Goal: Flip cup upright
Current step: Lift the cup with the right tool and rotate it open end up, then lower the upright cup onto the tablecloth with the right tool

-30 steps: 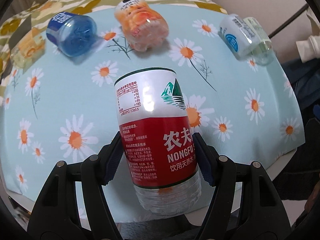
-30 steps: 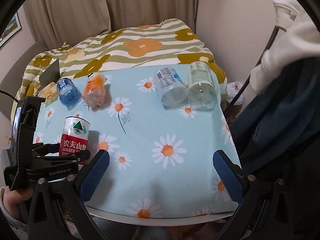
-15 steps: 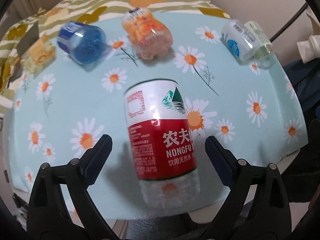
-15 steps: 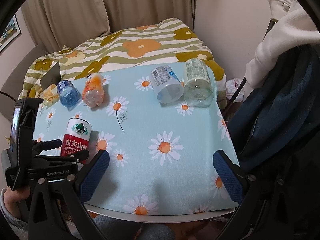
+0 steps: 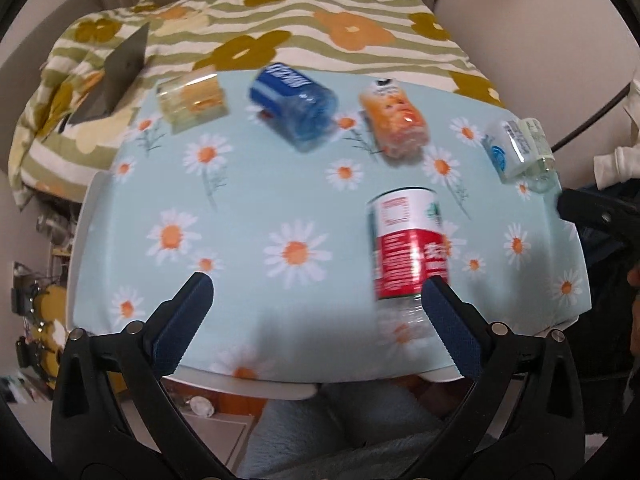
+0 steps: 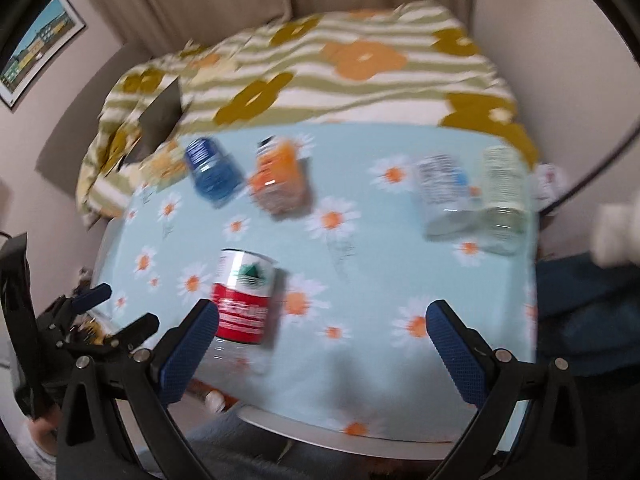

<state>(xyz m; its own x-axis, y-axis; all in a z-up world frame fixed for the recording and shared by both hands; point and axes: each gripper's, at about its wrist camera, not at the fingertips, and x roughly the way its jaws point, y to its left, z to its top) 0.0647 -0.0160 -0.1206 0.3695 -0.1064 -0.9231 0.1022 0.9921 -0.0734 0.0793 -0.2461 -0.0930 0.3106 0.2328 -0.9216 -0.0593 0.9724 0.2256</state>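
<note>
Jaws stand wide apart and empty on both the left gripper (image 5: 316, 300) and right gripper (image 6: 320, 324), while the red-labelled cup (image 5: 406, 244) stands upright on the daisy-print table (image 5: 240, 208).

One cup (image 5: 408, 248) stands upright near the front edge of the table (image 5: 248, 200). Behind it, a row of cups lies on its side along the back edge, with a bed (image 5: 280, 36) beyond the table.
</note>
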